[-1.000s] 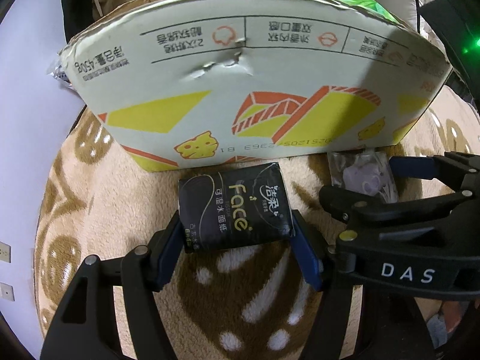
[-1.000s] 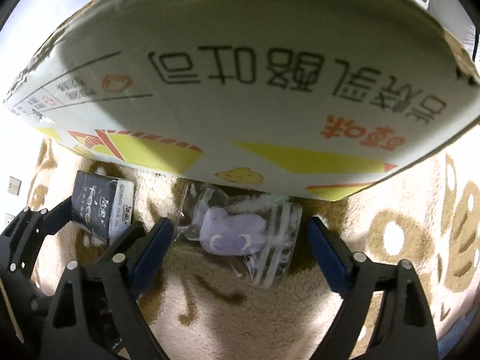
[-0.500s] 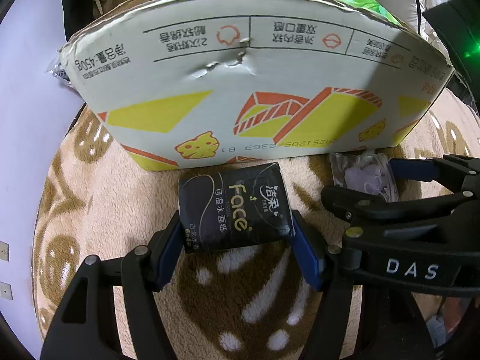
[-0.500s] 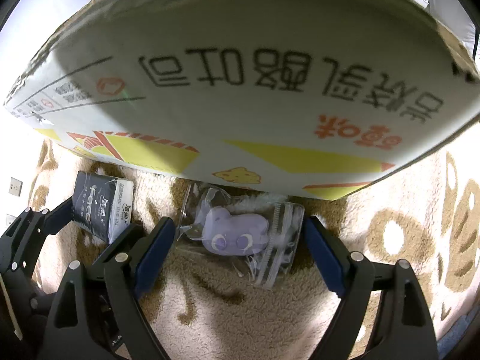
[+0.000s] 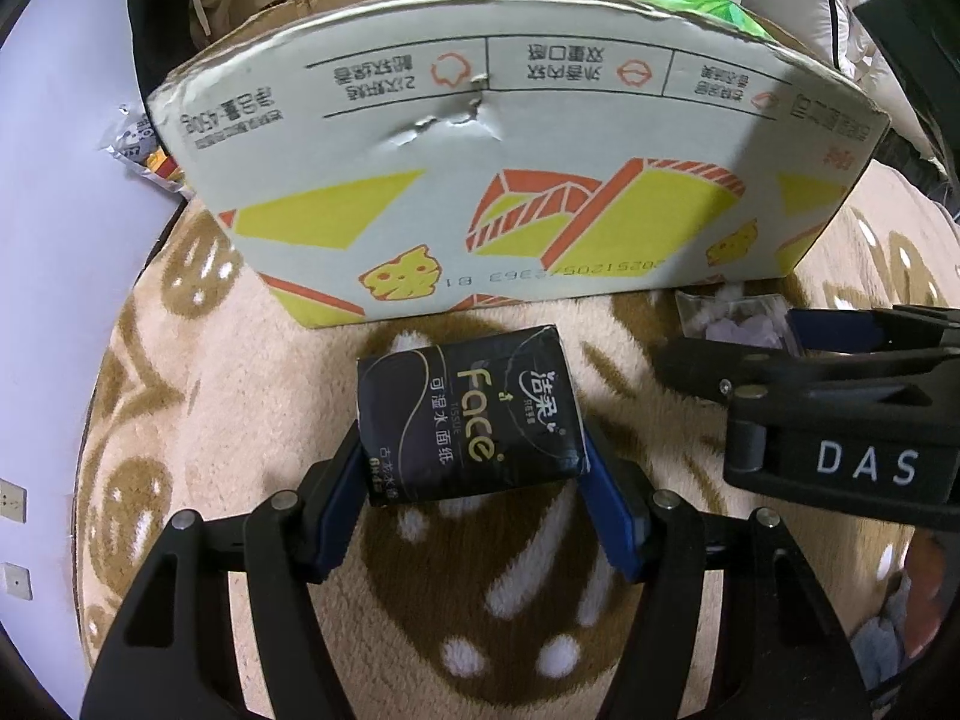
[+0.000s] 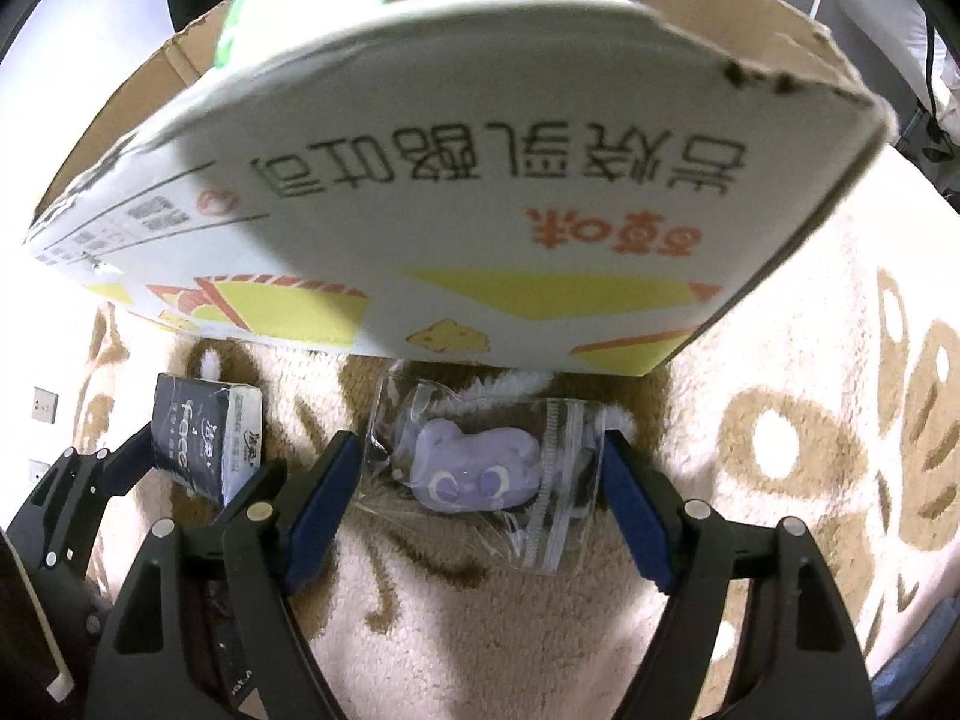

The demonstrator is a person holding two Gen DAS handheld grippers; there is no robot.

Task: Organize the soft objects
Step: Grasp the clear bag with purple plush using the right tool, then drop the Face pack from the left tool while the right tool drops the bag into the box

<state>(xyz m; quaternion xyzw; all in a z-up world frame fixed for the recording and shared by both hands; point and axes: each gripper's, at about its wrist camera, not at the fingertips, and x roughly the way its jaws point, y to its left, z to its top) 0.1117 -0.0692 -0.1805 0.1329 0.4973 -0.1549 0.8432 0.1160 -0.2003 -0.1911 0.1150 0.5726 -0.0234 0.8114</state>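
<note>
A black tissue pack lies on the beige rug just in front of a tall cardboard box. My left gripper is shut on it, a blue pad pressing each side. To its right, a clear zip bag with a purple plush lies at the foot of the box. My right gripper straddles this bag and its jaws are closing, with the pads at the bag's edges but not squeezing it. The left wrist view shows the bag partly hidden behind the right gripper's fingers.
A green soft pack sticks out of the open top of the box. The patterned rug spreads around both grippers. A crinkled wrapper lies at the box's left corner, by a white wall with sockets.
The right gripper's jaws have narrowed around the plush bag, and its view has shifted so the box's open top shows. The left gripper and the tissue pack have not moved.
</note>
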